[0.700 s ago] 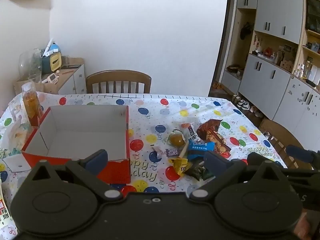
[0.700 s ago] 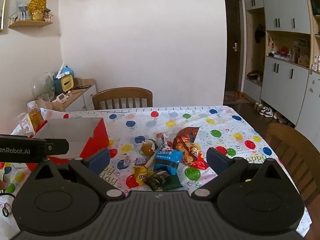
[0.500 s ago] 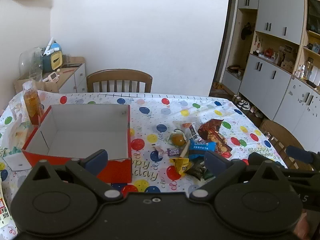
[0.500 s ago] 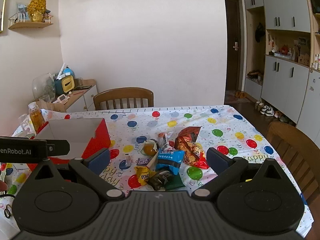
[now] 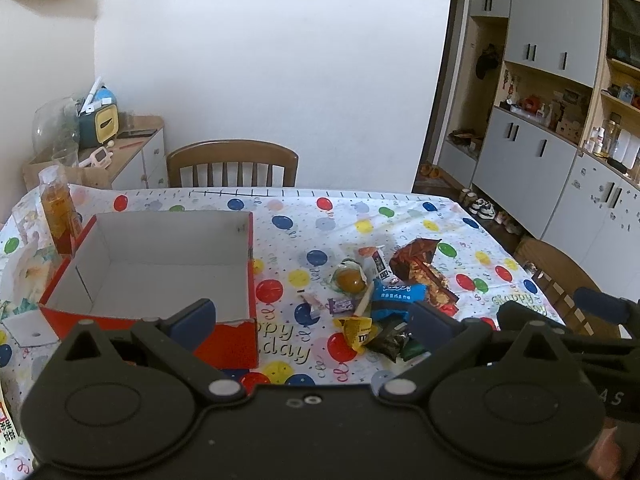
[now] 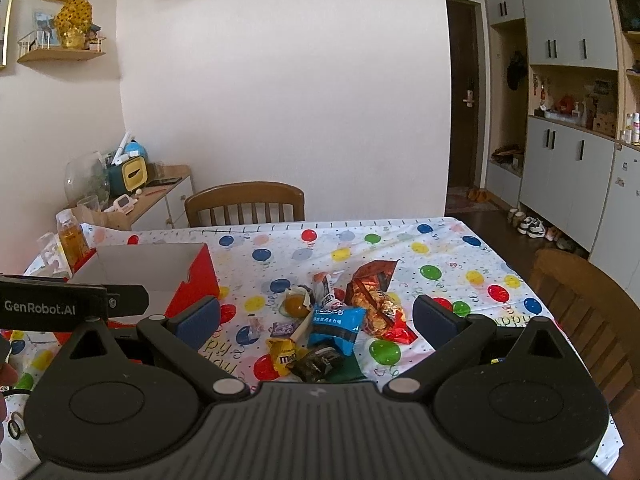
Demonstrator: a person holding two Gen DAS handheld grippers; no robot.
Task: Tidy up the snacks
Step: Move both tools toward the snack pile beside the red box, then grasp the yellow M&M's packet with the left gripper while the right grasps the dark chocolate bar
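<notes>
A heap of snacks lies on the balloon-print tablecloth: a blue packet, a red-brown foil bag, a yellow candy pack, a dark wrapper and a round amber jelly. An empty red box with a white inside stands left of the heap. My left gripper is open and empty, above the table's near edge. My right gripper is open and empty, above and short of the heap.
An orange drink bottle stands behind the box's left corner. Wooden chairs stand at the far side and the right side. A side cabinet with clutter stands at the left wall. Grey cupboards line the right wall.
Both views have shifted slightly; the right gripper has drifted a little closer to the snack heap. Both grippers stay open and empty.
</notes>
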